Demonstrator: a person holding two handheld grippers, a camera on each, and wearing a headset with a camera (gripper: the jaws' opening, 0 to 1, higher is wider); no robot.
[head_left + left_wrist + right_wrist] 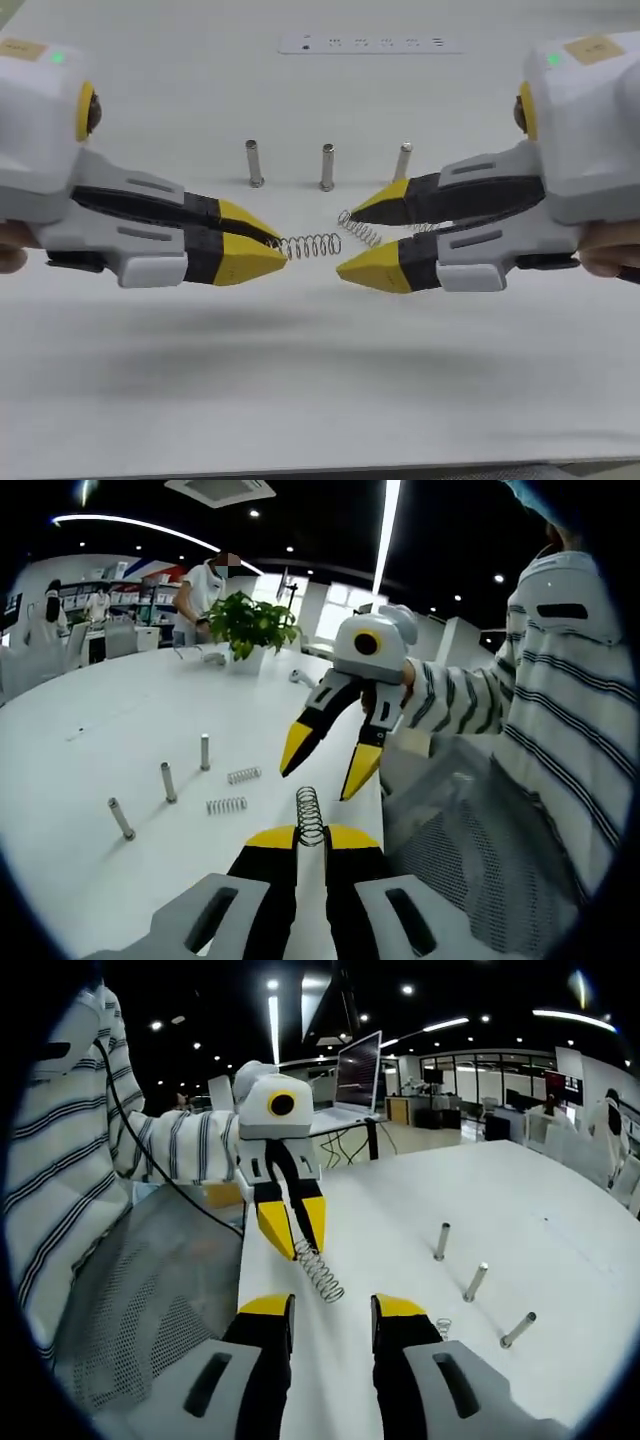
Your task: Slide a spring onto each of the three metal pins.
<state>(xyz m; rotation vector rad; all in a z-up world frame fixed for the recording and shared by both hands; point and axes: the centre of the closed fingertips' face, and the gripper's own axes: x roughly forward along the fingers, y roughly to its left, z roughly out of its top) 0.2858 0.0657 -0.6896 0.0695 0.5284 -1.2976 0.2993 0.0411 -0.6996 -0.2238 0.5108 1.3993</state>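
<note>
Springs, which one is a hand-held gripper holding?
The spring pinched in the left hand-held gripper, jutting from its tips; the other two springs lie loose on the table.

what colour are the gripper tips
Yellow, clearest in the head view: left gripper holding a coiled metal spring, right gripper open.

Head view: the lower half of the right-hand pin (404, 160) sits behind the upper jaw of the right gripper (345, 240), so its base can't be seen. A loose spring (358, 228) on the table (320, 400) runs in behind that same jaw too. The held spring (312, 245) has one end buried between the tips of the left gripper (282, 246). Both gripper bodies get chopped off at the side edges. The power strip (370, 44) up top is too small to count sockets.
</note>
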